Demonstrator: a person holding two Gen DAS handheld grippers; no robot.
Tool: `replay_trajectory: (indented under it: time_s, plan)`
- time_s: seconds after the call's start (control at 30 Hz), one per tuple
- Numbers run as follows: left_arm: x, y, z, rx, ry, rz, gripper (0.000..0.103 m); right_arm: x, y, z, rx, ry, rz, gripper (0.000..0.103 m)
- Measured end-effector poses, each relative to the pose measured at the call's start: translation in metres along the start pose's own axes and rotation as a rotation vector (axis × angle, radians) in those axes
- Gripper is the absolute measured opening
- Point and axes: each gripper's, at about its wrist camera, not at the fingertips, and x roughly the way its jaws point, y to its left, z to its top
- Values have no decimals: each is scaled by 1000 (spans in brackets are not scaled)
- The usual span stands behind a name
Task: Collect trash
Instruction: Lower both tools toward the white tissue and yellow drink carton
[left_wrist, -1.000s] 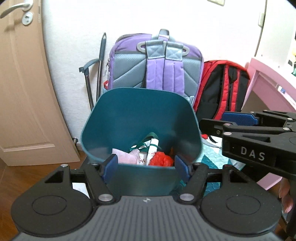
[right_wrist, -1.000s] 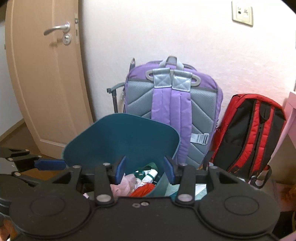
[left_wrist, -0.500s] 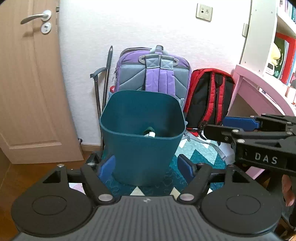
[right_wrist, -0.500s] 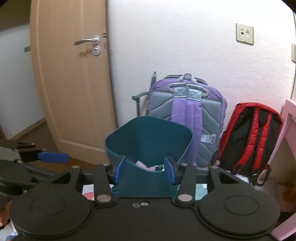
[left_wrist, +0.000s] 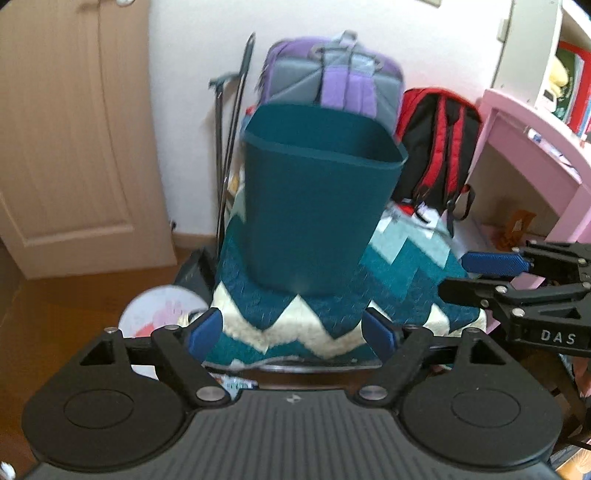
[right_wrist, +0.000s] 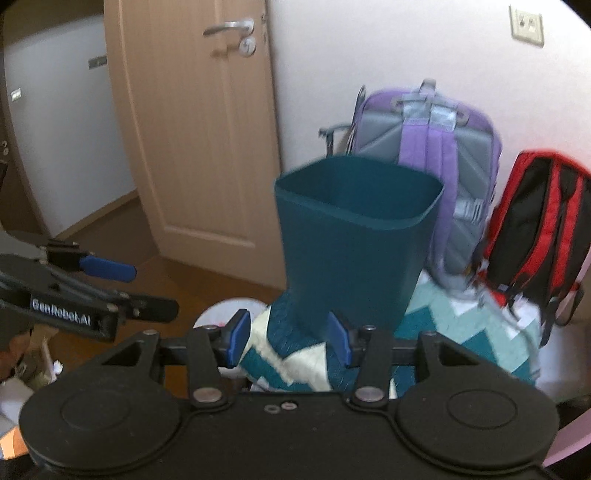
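A dark teal trash bin (left_wrist: 314, 206) stands upright on a teal and white zigzag blanket (left_wrist: 295, 325); it also shows in the right wrist view (right_wrist: 351, 240). Its contents are hidden by its wall. My left gripper (left_wrist: 295, 334) is open and empty, low in front of the bin. My right gripper (right_wrist: 288, 341) is open and empty, also in front of the bin and apart from it. Each gripper shows at the edge of the other's view.
A purple and grey backpack (left_wrist: 332, 77) and a red and black backpack (left_wrist: 436, 147) lean on the white wall behind the bin. A wooden door (right_wrist: 192, 129) is at the left. A pink desk (left_wrist: 535, 155) is at the right. A round pale item (left_wrist: 159, 314) lies on the wood floor.
Both grippers have pulled back and dropped lower from over the bin. The trash inside, seen earlier, is now hidden behind the bin's wall. Both stay open.
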Motion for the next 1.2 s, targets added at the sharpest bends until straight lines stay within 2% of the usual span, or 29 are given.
replay_trajectory:
  time_s: [0.17, 0.4, 0.53, 0.67, 0.83, 1.2]
  plan:
    - [42, 38, -31, -80, 66, 3, 85, 37, 1, -38, 28, 70, 33, 47]
    - [114, 98, -76, -178, 192, 69, 85, 111, -4, -91, 81, 205, 44, 47]
    - [165, 131, -108, -219, 295, 101, 85, 160, -5, -126, 125, 311, 34, 47]
    - [213, 161, -141, -276, 403, 100, 85, 204, -4, -159, 146, 410, 21, 47]
    - [271, 204, -182, -430, 527, 96, 85, 261, -6, -193, 164, 517, 4, 47]
    - [381, 244, -269, -509, 688, 146, 85, 370, -16, -256, 217, 677, -51, 47]
